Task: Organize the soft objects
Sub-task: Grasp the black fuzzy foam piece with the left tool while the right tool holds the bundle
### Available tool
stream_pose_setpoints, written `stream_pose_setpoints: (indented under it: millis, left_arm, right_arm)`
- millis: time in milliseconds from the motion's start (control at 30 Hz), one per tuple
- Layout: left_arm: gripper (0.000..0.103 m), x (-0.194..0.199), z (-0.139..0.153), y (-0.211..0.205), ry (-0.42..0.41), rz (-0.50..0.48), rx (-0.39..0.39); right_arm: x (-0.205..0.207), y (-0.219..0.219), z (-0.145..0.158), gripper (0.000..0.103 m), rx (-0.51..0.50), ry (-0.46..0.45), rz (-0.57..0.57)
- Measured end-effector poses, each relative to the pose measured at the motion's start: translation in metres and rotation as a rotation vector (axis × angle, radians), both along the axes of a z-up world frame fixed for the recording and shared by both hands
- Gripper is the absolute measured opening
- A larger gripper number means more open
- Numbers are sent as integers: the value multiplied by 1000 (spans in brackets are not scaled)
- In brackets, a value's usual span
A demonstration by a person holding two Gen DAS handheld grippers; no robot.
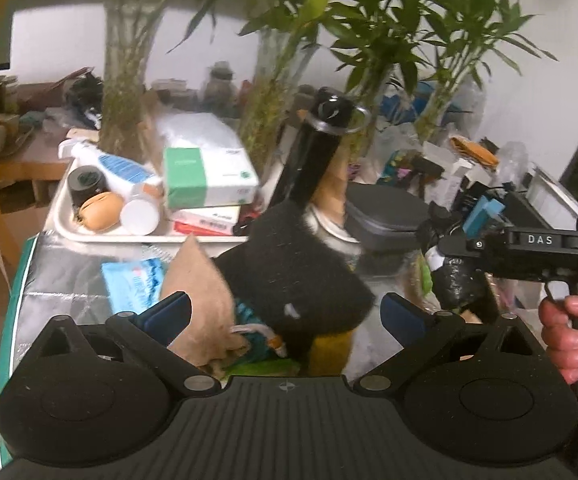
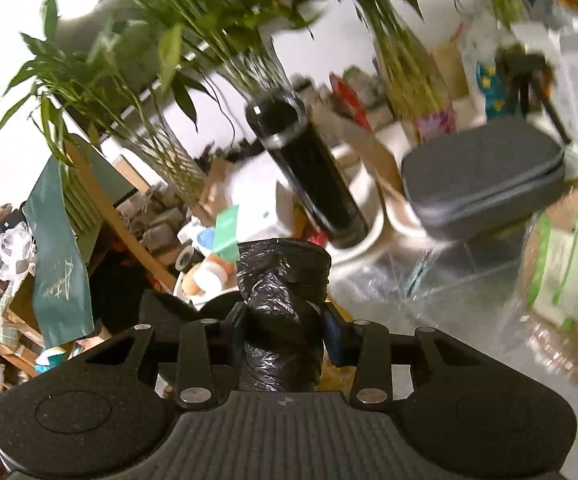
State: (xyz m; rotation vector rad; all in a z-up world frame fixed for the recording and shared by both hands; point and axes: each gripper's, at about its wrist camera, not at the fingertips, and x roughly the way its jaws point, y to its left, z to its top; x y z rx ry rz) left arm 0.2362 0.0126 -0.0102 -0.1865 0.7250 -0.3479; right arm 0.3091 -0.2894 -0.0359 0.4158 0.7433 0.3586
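Observation:
In the left wrist view my left gripper stands open, its blue pads wide apart. Between and beyond them lies a heap of soft things: a black fuzzy cloth, a tan burlap pouch, and teal and yellow pieces beneath. The pads touch none of them. At the right, a hand holds my right gripper, which is shut on a crumpled black plastic bag. In the right wrist view that black plastic bag fills the gap of the right gripper, above the silvery surface.
A tall black bottle stands behind the heap, beside a grey zip case. A white tray of boxes and jars sits at back left. Bamboo plants in glass vases line the back. A green-white wipes pack lies right.

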Motion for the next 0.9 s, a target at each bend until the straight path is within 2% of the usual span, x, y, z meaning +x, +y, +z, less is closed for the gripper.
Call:
stream_pose_setpoints:
  millis: [167,233,300,500,533,600,633,767,900]
  left_arm:
    - [102,14,3,-16,25,16,58]
    - [88,25,-1,-19,69,51,67]
    - [83,35,-6,-19,123,68,48]
    - [80,59,-19,-22,198,104,-20]
    - [76,62,-22,-22,203,120,-16]
    - [54,67,-27,-23,226,129,-18]
    - [54,68,-29,-22,237,125,-46]
    - [46,66,-26,-23,240,127,-48]
    - [41,59,-19,-25,206,110,-34]
  right_arm:
    - [-16,-9,12,42,-29,-58,-6]
    - [-22,-14,13,42,-19,-65,-9]
    - [-28,-18,16,42,-17,-71,-10]
    - [-40,-22,20,42,-2,-93,6]
    - [-41,-22,21,42,-2,-95,9]
    - [-42,-21,22,42,-1,-94,11]
    - [-42,-21,22,42,-2,-93,13]
    - [-44,-17,27,42,-3,-111,27]
    - [-45,-13,31,42,-6,-126,39]
